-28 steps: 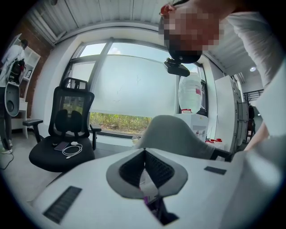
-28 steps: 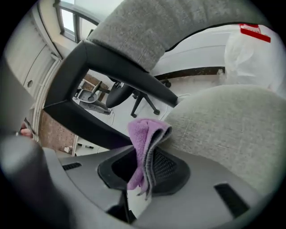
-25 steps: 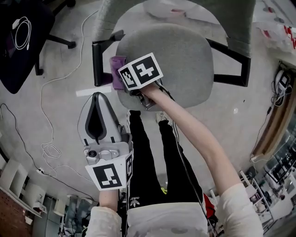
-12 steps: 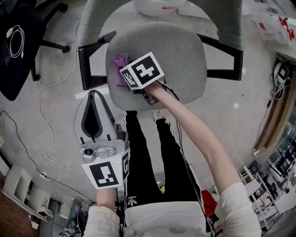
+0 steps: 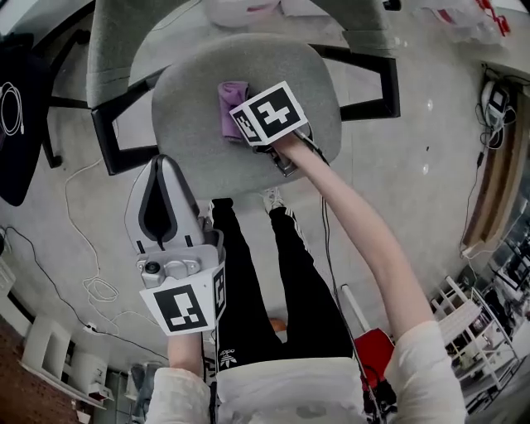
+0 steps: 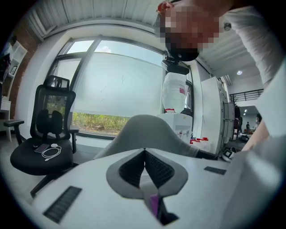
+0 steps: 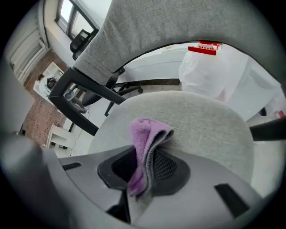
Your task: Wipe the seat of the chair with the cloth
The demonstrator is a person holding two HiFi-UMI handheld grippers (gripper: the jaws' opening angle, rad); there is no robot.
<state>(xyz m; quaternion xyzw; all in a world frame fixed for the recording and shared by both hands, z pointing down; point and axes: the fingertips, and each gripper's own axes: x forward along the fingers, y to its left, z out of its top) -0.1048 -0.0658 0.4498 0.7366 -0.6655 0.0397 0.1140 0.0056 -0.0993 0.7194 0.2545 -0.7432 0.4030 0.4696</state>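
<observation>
Grey concrete floor fills the head view, and the grey seat of the chair lies at 12 o'clock. No writing can be read anywhere. The cube on the right gripper and the one on the left gripper show only black-and-white square markers. The white print on the black trousers near 6 o'clock is too small to read. The red label on the water bottle in the left gripper view is blurred. A white bag at 12 o'clock is cut off by the upper edge. From above, the cube hides the right jaws.

The right arm is stretched out from 5 o'clock to the seat, and the right gripper is low over it. Its jaws are clenched on the purple cloth, which stands folded between the pads. The free end of the cloth lies on the seat, at 10 o'clock of the cube.

The left gripper is held over the floor at 8 o'clock, beside the left leg, and its jaws point to 12 o'clock. In its own view the tips meet, with nothing between them. At 9 o'clock of that view stands a black chair with a white cable on it.
</observation>
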